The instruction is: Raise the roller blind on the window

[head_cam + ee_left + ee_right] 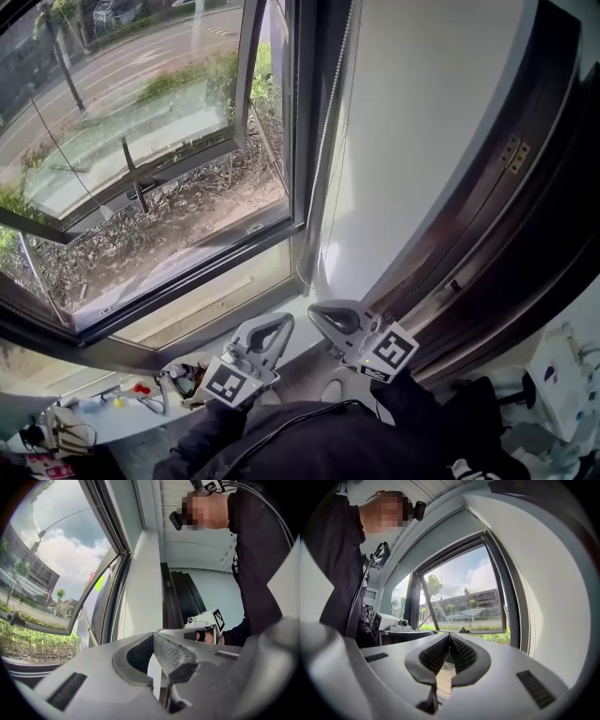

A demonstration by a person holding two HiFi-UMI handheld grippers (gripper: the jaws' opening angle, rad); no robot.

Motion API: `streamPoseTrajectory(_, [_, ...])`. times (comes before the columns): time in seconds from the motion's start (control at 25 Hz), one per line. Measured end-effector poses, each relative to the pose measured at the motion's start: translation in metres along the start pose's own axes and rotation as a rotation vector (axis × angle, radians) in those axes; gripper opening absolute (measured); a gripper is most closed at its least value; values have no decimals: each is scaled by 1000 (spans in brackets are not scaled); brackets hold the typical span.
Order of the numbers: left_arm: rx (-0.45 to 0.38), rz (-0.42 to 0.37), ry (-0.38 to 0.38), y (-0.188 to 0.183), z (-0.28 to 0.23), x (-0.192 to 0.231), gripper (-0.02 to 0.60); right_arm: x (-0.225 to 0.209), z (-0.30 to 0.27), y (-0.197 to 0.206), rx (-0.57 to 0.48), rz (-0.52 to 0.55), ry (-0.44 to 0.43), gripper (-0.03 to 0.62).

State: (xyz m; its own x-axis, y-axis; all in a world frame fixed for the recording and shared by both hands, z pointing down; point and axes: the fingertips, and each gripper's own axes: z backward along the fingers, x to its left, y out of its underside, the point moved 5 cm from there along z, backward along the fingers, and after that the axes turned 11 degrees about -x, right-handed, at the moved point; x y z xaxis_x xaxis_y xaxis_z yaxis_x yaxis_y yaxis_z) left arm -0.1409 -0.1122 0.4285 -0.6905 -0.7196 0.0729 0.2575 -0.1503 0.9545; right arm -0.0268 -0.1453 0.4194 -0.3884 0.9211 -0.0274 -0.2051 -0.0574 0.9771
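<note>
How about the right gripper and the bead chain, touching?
Apart. The right gripper view shows the bead chain hanging well to the side of the right gripper, whose jaws are shut on nothing.

We are holding the left gripper point(281, 323) just left of the right gripper point(319, 314), their tips near each other, both sitting before the window sill point(216, 300). The window point(187, 225) is lying ahead and leftward, its sash point(141, 122) standing tilted outward. The bead chain point(330, 122) is hanging along the frame's right edge, with the wall point(412, 141) right of it and the door frame point(506, 216) farther right. A table point(103, 417) is sitting at lower left.
</note>
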Motion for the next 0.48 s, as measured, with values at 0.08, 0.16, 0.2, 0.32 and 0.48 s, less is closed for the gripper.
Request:
streamPoseTrajectory(0.08, [-5, 27, -9, -3, 1, 0, 6, 1, 0, -1, -3, -3, 2, 8])
streamPoseTrajectory(0.16, [-7, 45, -9, -5, 2, -1, 6, 1, -1, -1, -5, -7, 3, 8])
streamPoseTrajectory(0.2, [-8, 49, -8, -6, 1, -1, 6, 1, -1, -1, -7, -7, 3, 8])
streamPoseTrajectory(0.32, [-12, 57, -6, -8, -1, -2, 6, 0, -2, -3, -11, -8, 1, 8])
streamPoseTrajectory(0.48, [-20, 52, -17, -10, 1, 0, 6, 3, -4, -4, -3, 6, -16, 8])
